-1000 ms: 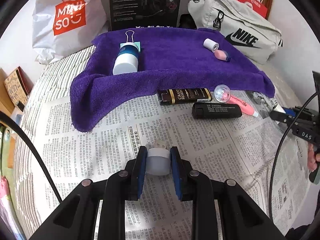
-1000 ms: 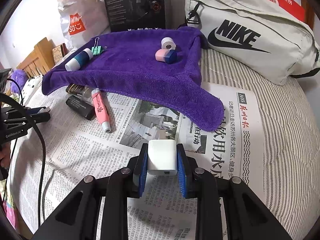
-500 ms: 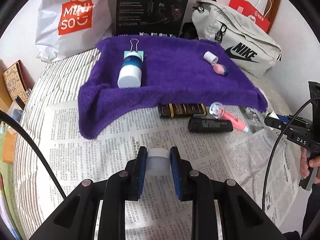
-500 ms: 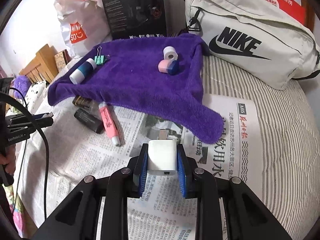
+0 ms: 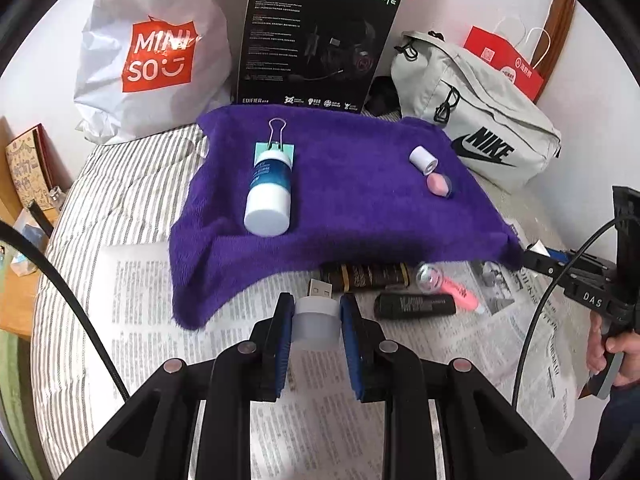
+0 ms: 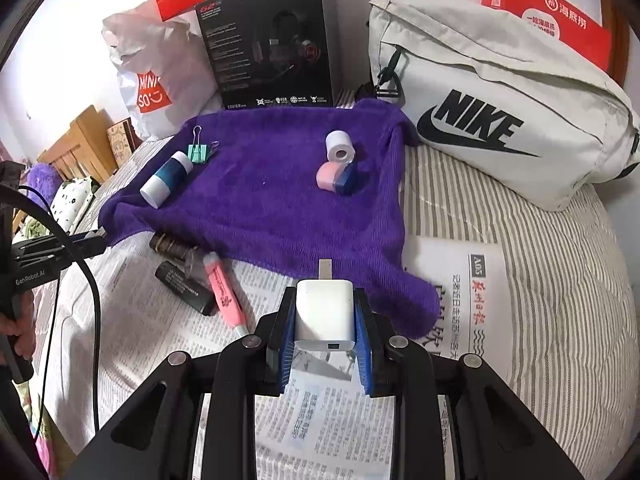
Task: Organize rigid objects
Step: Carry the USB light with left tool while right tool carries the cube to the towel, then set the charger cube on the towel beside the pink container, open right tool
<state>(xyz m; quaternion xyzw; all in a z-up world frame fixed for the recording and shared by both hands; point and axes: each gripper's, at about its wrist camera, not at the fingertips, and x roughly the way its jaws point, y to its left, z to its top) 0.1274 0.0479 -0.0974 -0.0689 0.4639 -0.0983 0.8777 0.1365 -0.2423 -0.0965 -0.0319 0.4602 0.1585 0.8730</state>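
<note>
Partly done, judging by the towel (image 5: 352,200): on it already bottle (image 5: 269,192), clip (image 5: 276,136), roll (image 6: 340,146), eraser (image 6: 335,177) (four so far); off its near edge three more; left gripper (image 5: 316,320) pinching USB light (image 5: 315,322), right gripper (image 6: 325,320) pinching charger (image 6: 325,314).

Bright, even daylight; sharp focus, soft shadows, strong fisheye-bent, dark-vignetted edges.

Both grippers, left gripper (image 5: 316,322) and right gripper (image 6: 325,318), now higher above the newspaper (image 5: 160,320), nearer the purple towel (image 5: 344,200)
</note>
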